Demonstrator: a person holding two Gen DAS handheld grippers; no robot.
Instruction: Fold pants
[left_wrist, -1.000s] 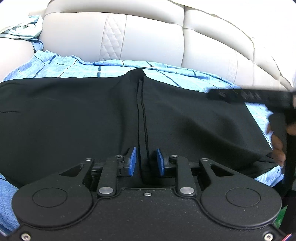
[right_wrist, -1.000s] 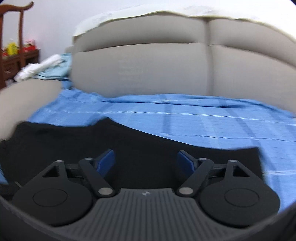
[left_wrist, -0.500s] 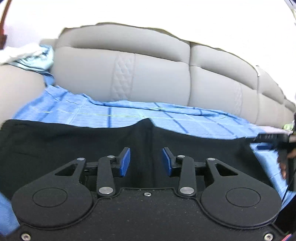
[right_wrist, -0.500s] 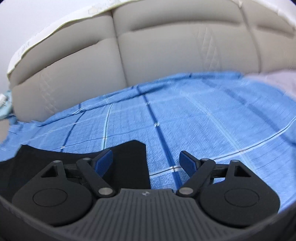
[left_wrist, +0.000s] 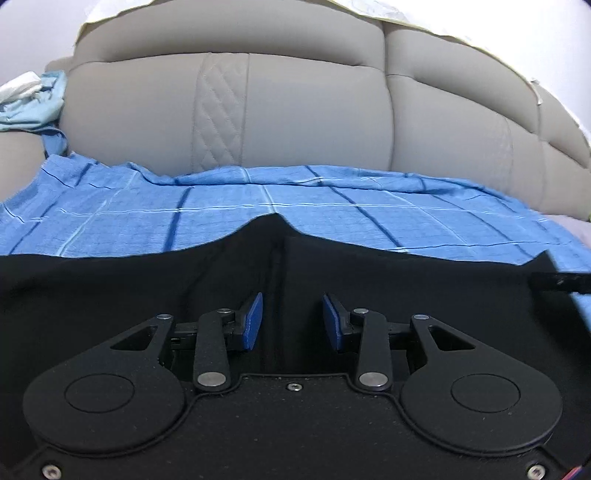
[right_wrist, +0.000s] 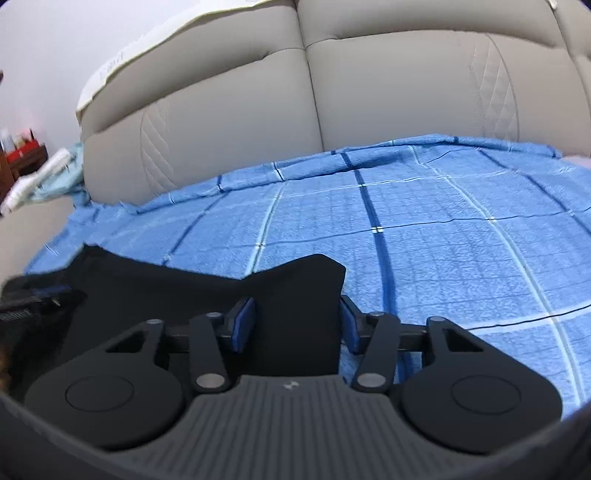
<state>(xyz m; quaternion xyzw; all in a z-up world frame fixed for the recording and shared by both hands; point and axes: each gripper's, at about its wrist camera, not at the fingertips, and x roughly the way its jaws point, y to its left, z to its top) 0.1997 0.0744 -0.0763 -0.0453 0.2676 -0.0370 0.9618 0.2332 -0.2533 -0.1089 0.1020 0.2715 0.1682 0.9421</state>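
- Left gripper (left_wrist: 291, 322) sitting released over the black pants (left_wrist: 110, 295), wider than a second ago.
- Right gripper (right_wrist: 295, 325) now straddling a pants corner (right_wrist: 303, 280), unclenched.
- Pants lying on blue checked sheet (right_wrist: 424, 229).
- No legible writing.

No text, label, brand or number can be read anywhere.

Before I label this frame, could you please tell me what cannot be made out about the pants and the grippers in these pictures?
- Near part of the black pants: hidden in both wrist views by each gripper's own body.
- Pants' left end: cut off by the left wrist view's edge.
- Right gripper: open across the pants' corner; contact with the cloth cannot be judged.
- Left gripper: open over the seam; its height above the cloth is unclear.
- Dark shape at the right wrist view's left edge: blurred.
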